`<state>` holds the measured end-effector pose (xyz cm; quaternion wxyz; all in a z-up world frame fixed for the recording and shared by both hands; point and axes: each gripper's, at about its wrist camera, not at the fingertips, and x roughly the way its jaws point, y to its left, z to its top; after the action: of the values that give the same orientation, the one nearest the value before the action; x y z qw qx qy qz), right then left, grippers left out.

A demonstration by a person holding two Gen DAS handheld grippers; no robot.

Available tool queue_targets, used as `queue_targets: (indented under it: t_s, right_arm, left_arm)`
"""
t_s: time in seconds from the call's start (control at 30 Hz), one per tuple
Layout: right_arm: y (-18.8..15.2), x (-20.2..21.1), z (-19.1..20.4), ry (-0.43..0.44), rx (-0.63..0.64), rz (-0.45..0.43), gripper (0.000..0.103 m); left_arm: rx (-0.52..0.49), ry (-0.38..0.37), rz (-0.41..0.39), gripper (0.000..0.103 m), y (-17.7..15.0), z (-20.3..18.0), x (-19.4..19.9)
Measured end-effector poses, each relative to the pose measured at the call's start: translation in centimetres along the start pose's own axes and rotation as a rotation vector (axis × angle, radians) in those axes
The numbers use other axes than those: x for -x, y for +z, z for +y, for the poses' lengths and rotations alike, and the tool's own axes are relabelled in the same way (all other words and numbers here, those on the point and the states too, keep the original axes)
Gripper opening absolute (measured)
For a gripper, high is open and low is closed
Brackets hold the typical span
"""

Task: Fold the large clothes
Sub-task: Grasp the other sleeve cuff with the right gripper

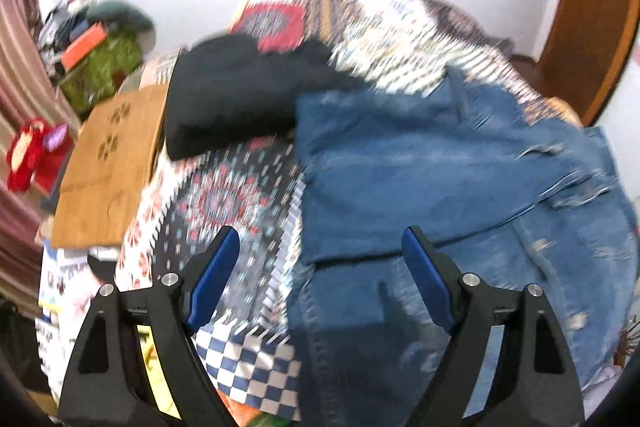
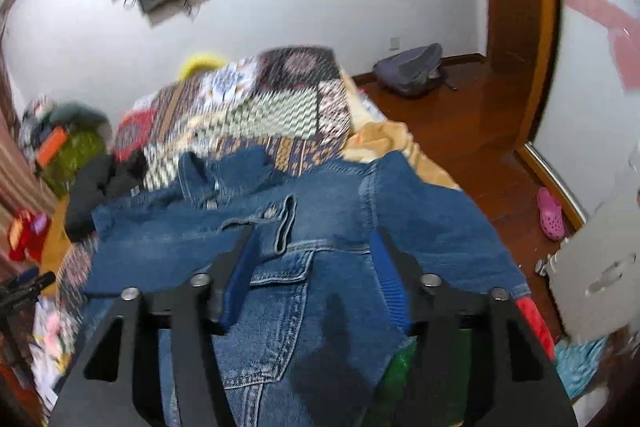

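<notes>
Spread over the patterned bed [image 1: 224,195], the denim jacket [image 2: 312,227] runs lengthwise ahead of the right gripper [image 2: 312,259], its released fingers empty above it, nearer than the left gripper [image 1: 320,259], likewise released.

Bedroom: quilted bed [image 2: 280,95], slipper [image 2: 551,213]

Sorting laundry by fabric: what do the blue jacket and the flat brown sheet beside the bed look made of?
The blue jacket looks like denim: faded mottled blue, stitched seams, a flap pocket and metal buttons. The flat brown sheet looks like corrugated cardboard: matte tan, stiff, with fold lines and punched holes, though blur leaves this uncertain.
</notes>
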<state>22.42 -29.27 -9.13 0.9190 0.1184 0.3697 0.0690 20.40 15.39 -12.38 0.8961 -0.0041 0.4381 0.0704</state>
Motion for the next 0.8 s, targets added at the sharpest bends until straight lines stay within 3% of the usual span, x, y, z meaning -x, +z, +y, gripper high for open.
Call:
queue_targets:
  t_s: [0.2, 0.37, 0.57, 0.8]
  right_arm:
    - [-0.2, 2.4, -3.1, -0.025, -0.084, -0.034, 0.067]
    - [-1.0, 2.3, -6.6, -0.065, -0.157, -0.016, 0.068]
    - [-3.2, 0.1, -11.6, -0.092, -0.303, 0.071, 0.068]
    - [-5.6, -4.1, -16.5, -0.054, -0.508, 0.194, 0.068]
  left_arm:
    - [-0.024, -0.093, -0.108, 0.084, 2.9, -3.8, 3.6]
    - [-0.047, -0.154, -0.142, 0.085, 4.2, -7.4, 4.1]
    - [-0.088, -0.198, -0.105, 0.086, 4.2, -11.8, 2.5]
    - [-0.146, -0.215, -0.03, 0.086, 3.5, -15.7, -0.6]
